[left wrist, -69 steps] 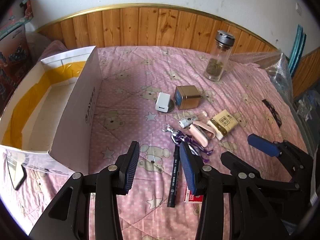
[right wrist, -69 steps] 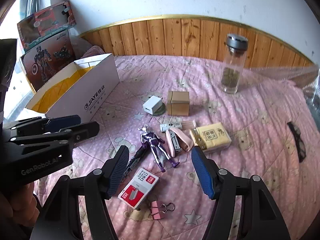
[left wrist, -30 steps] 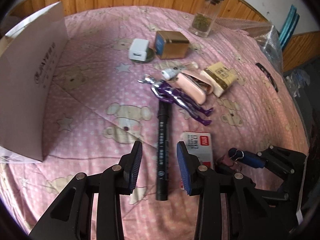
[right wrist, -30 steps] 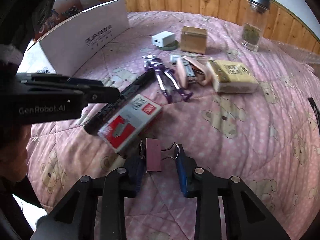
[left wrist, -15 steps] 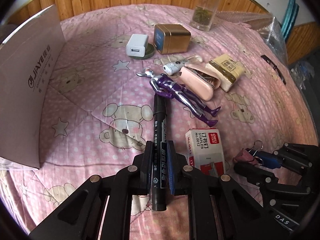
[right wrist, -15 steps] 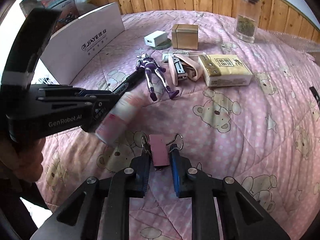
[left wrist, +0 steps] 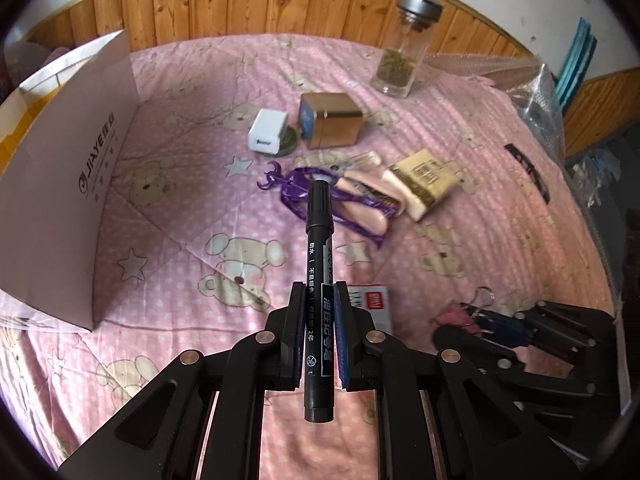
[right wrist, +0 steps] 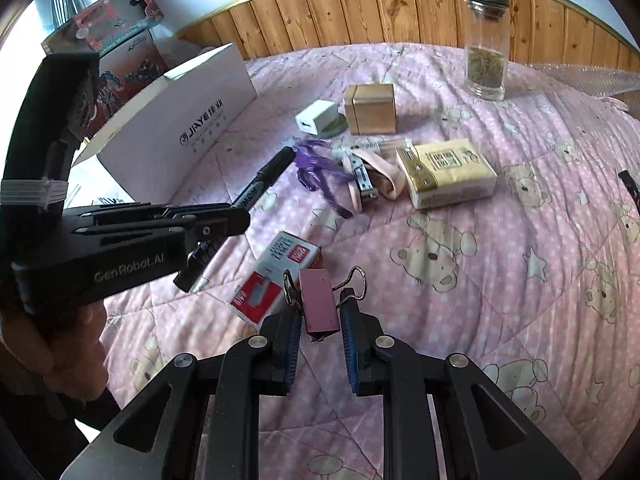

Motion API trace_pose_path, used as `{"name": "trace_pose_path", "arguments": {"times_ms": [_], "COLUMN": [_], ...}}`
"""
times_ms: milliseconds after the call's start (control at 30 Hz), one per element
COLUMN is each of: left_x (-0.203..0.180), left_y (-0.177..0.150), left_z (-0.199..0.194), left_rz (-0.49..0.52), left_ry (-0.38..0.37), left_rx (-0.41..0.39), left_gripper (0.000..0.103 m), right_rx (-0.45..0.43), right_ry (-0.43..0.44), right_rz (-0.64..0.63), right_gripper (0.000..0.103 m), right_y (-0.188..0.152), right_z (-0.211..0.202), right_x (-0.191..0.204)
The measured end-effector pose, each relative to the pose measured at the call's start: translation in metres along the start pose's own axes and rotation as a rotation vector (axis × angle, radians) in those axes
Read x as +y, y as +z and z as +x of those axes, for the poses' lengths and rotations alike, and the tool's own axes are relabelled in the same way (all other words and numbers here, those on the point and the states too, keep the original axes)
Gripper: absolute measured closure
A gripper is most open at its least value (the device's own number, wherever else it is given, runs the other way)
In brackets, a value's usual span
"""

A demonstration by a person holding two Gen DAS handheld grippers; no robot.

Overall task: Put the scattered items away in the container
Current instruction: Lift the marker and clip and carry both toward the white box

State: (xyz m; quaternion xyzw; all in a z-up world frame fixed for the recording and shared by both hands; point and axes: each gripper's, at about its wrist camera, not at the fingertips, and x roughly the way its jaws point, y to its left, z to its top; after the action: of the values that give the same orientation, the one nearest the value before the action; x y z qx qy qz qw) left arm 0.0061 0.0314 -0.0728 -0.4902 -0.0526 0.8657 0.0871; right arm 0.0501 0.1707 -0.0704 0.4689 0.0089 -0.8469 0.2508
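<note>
Black marker (left wrist: 319,280) — clamped in the left claw (left wrist: 319,300), lifted clear of the bed (left wrist: 500,220). Pink binder clip (right wrist: 319,304) — clamped in the right claw (right wrist: 320,308). White box (left wrist: 68,184) stands at the bed's left edge; staple box (right wrist: 276,276) lies below both claws.

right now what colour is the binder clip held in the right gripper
Dusty pink body with silver wire handles, on the small metal binder clip; the right wrist view shows it best.

Black marker (left wrist: 319,280), pink binder clip (right wrist: 319,303), both gripped
</note>
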Motion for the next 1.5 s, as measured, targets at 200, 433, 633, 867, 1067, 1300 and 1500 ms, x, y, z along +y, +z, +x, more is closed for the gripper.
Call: {"name": "trace_pose_path", "arguments": {"times_ms": [200, 433, 633, 867, 1067, 1300, 1500], "left_x": [-0.006, -0.008, -0.004, 0.000, 0.008, 0.020, 0.034], "left_y": [0.005, 0.011, 0.016, 0.022, 0.034, 0.048, 0.055], "left_z": [-0.013, -0.027, -0.043, -0.064, -0.089, -0.109, -0.121], "left_rz": [-0.005, -0.009, -0.028, -0.057, -0.091, -0.125, -0.149], "left_ry": [-0.001, 0.015, 0.004, -0.028, -0.070, -0.101, -0.107], "left_rx": [-0.030, -0.061, -0.091, -0.117, -0.157, -0.208, -0.234], "left_gripper": [0.090, 0.090, 0.090, 0.090, 0.090, 0.090, 0.090], "right_rx": [-0.031, -0.068, -0.095, -0.135, -0.155, -0.155, -0.154], "right_ry": [0.011, 0.010, 0.011, 0.024, 0.023, 0.004, 0.002], "right_rz": [0.010, 0.030, 0.020, 0.020, -0.001, -0.036, -0.050], "right_gripper": [0.083, 0.083, 0.083, 0.083, 0.083, 0.083, 0.083], "right_y": [0.008, 0.018, 0.027, 0.039, 0.048, 0.059, 0.072], "right_z": [-0.010, -0.020, -0.026, -0.036, -0.046, -0.054, -0.059], "right_x": [0.003, 0.002, 0.008, 0.023, 0.039, 0.058, 0.071]}}
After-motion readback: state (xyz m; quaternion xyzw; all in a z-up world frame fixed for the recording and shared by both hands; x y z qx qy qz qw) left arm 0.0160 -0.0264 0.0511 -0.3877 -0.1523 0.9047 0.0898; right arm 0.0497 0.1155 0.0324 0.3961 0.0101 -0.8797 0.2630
